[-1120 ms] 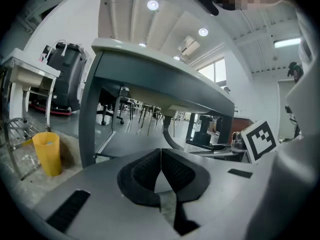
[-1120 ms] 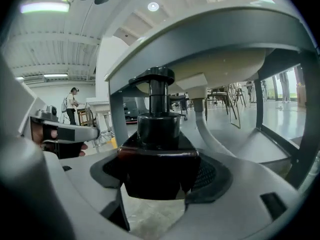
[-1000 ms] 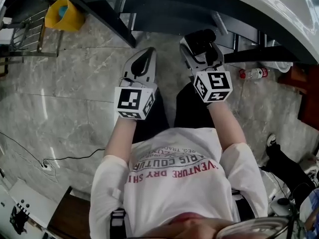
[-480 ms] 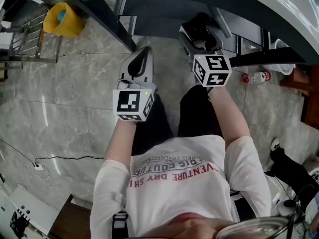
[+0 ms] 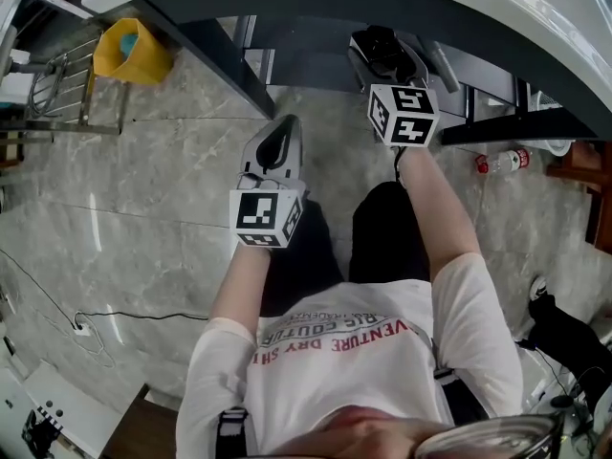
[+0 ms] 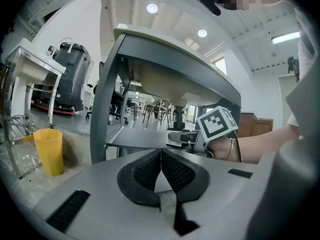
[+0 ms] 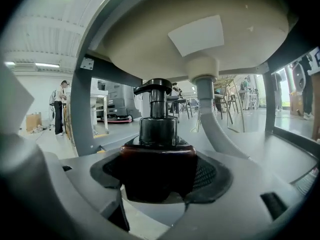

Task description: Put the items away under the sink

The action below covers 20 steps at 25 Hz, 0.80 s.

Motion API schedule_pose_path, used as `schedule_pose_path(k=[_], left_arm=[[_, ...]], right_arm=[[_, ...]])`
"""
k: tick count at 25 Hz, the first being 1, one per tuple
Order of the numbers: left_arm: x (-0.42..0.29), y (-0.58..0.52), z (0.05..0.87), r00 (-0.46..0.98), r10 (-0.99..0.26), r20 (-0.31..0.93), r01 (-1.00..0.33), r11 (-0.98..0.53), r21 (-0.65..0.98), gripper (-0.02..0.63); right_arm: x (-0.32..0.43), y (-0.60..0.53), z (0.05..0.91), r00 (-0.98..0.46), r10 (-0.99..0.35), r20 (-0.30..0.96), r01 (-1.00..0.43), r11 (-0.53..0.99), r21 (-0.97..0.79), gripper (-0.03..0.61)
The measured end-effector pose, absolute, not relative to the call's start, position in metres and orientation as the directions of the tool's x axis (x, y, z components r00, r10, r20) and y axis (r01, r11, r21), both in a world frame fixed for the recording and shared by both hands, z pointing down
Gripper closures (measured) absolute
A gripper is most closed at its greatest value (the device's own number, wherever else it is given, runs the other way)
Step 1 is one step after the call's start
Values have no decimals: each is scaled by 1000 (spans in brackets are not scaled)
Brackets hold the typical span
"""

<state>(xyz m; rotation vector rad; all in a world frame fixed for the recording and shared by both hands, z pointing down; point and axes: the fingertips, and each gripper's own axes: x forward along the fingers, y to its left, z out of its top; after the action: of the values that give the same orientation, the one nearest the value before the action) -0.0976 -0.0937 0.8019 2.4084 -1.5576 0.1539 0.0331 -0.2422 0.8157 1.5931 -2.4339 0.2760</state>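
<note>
My right gripper is shut on a dark brown pump bottle with a black pump head. It holds the bottle upright below the white sink basin, over the dark grey shelf. The grey drain pipe hangs just behind the bottle. My left gripper hovers over the marble floor in front of the sink frame. It is shut with nothing between its pads. The left gripper view shows the right gripper's marker cube at the shelf.
A yellow bin stands on the floor at the left, beside a wire rack. A plastic bottle lies on the floor at the right. The grey frame leg slants between bin and shelf. A cable runs across the floor.
My right gripper has carried the pump bottle forward, deeper under the sink. The left gripper has dropped back a little towards the person and stays shut.
</note>
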Motion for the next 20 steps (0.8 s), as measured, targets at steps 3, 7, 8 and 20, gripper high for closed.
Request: schedule_pose_path(k=[3, 7, 8, 20], left_arm=[[-98, -94, 809, 429, -871, 239, -902, -396, 173, 591], [-100, -96, 815, 434, -867, 243, -898, -398, 185, 591], [-100, -97, 815, 435, -867, 241, -898, -399, 187, 591], [-100, -98, 832, 442, -859, 259, -893, -396, 213, 591]], right_arm=[[32, -249, 821, -359, -887, 290, -929, 369, -23, 215], [30, -256, 823, -323, -904, 281, -941, 339, 9, 215], [30, -258, 824, -315, -908, 277, -943, 333, 19, 215], [25, -281, 842, -303, -870, 389, -940, 339, 28, 215]])
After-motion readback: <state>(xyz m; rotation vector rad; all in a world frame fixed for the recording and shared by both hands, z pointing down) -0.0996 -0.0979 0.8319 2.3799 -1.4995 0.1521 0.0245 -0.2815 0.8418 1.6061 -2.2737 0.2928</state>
